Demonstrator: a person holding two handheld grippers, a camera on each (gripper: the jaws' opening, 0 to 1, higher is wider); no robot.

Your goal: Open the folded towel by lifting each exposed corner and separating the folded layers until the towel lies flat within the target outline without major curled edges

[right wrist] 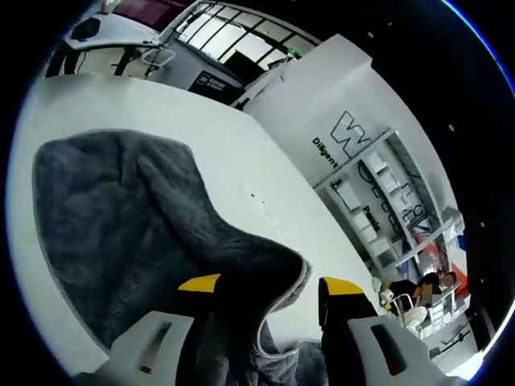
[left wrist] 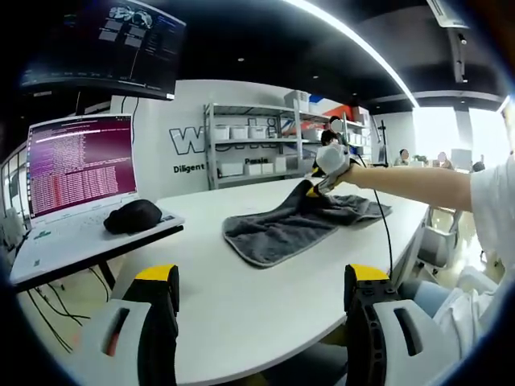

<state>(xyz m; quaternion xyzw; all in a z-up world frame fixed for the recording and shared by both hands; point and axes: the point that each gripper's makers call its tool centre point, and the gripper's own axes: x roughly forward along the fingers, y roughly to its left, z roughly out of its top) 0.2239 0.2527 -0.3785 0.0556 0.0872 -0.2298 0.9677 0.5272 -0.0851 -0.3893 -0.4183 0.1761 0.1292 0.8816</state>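
While raised, towel (right wrist: 145,241) drapes between right hand-held gripper (right wrist: 265,291) jaws.

The left gripper view looks level across the white round surface (left wrist: 241,297), well back from the crumpled grey terry towel (left wrist: 290,229). The right gripper view sits close above that towel (right wrist: 121,233), which lies between and beyond its jaws; both share the towel and surface.

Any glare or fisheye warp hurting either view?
Left gripper view: windows blown out at right, ceiling light strip glaring, table edge bowed; grey towel sharp. Right gripper view: rolled, shelving slanted and warped, towel evenly lit, no glare.
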